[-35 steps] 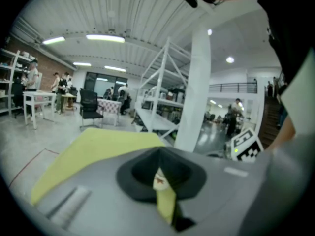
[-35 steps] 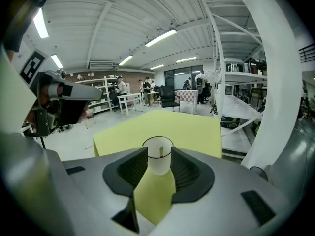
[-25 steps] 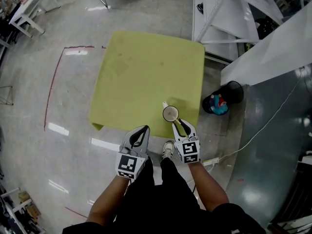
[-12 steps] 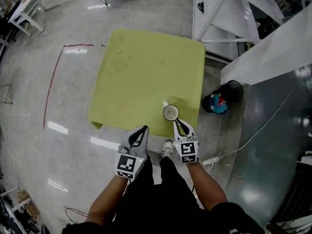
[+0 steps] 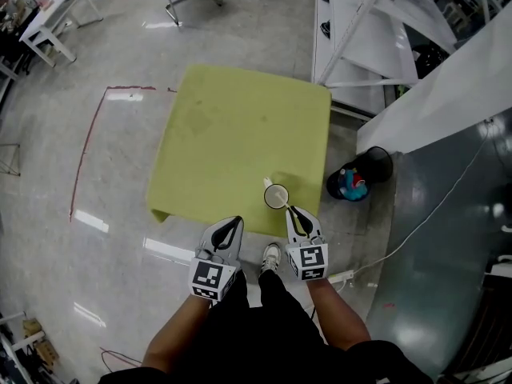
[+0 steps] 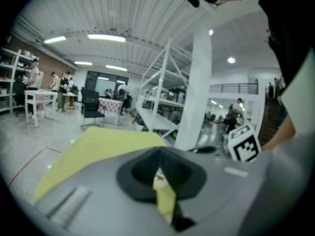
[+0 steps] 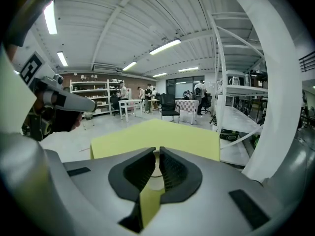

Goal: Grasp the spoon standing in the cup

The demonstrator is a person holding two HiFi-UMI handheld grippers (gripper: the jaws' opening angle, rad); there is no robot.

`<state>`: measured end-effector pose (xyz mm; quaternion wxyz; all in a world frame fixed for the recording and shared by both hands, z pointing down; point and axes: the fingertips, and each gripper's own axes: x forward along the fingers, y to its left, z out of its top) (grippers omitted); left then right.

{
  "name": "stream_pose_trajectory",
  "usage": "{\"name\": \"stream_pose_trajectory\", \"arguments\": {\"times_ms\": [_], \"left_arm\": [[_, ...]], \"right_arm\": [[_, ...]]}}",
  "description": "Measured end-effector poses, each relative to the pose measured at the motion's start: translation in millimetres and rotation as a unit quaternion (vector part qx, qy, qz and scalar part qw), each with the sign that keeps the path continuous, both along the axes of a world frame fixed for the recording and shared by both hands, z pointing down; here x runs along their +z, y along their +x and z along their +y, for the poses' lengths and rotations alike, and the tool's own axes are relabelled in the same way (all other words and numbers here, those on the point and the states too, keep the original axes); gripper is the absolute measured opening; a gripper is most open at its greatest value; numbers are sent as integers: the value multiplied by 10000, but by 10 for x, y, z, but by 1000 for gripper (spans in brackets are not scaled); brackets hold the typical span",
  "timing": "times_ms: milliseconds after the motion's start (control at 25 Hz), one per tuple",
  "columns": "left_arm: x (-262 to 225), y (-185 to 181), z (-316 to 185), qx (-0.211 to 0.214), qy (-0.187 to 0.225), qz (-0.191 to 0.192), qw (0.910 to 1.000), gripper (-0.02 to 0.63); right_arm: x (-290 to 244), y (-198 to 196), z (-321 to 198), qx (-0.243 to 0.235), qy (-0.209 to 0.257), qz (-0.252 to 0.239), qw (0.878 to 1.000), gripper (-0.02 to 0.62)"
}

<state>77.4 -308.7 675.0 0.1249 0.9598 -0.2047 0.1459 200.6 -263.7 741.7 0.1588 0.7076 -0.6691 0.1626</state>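
A white cup [image 5: 276,196] stands near the front right edge of the yellow-green table [image 5: 240,134]; a small white piece [image 5: 269,184] sticks out at its far-left rim. My right gripper [image 5: 291,210] reaches the cup's near-right rim. Its jaws have just been closing and now stand almost together. In the right gripper view [image 7: 157,154] only a thin pale sliver shows in the narrow gap, which I take for the spoon, over the table [image 7: 162,134]. My left gripper [image 5: 232,224] hangs shut and holding nothing, off the table's front edge; its view [image 6: 160,156] shows the pads meeting.
A black bin [image 5: 352,181] with coloured contents stands right of the table. White shelving [image 5: 352,30] rises behind it. A white cable [image 5: 416,222] and a power strip [image 5: 340,277] lie on the floor. Red tape [image 5: 84,146] marks the floor at left.
The right gripper's jaws went from wide open beside the cup to nearly together. The left gripper kept its place. The head view shifted slightly.
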Motion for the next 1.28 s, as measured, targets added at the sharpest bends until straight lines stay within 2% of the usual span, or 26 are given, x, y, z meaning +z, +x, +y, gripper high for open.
{"name": "stream_pose_trajectory", "arguments": {"times_ms": [200, 480, 800, 1040, 1280], "left_arm": [[-154, 14, -98, -180, 3, 131, 9998, 6], [-497, 125, -150, -241, 261, 375, 9987, 6], [-1008, 281, -161, -230, 653, 698, 9952, 6], [-1263, 382, -170, -151, 935, 891, 9915, 6], [-1403, 376, -152, -93, 1098, 997, 9889, 6]], "right_arm": [[-400, 43, 32, -81, 318, 16, 9995, 28], [-1095, 121, 87, -17, 867, 63, 9962, 28], [-1913, 237, 177, -64, 1637, 235, 9862, 28], [-2247, 293, 150, 15, 2096, 261, 9774, 28], [-2349, 306, 168, 67, 2197, 456, 9745, 26]]}}
